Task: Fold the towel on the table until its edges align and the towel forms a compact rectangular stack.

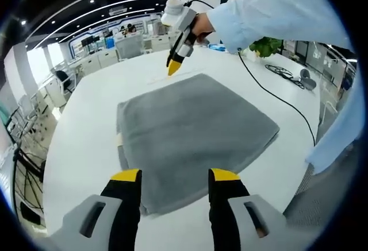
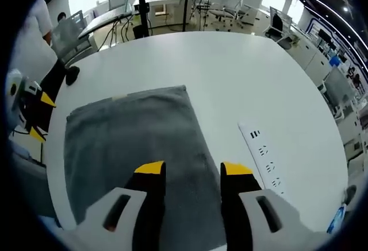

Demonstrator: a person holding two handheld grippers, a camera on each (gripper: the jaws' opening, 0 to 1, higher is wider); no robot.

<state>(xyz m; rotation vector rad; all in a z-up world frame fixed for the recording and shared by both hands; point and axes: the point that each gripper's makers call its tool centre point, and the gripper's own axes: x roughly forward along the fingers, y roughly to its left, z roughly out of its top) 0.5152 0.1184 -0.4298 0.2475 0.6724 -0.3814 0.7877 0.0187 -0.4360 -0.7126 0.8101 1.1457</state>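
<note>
Grey towel (image 1: 192, 139) lying flat on the white table (image 1: 86, 142), folded into a rough rectangle, corners skewed to the table edges. In the right gripper view, long axis running away from the camera, far edge (image 2: 152, 93) near mid-table. Left gripper (image 1: 174, 177) held wide apart above the near edge, grasping nothing. Right gripper (image 2: 194, 172) likewise wide and empty over the towel (image 2: 132, 147). White power strip (image 2: 265, 156) just beside the towel. Black cable (image 1: 282, 99) trailing across the table. No readable writing anywhere.
</note>
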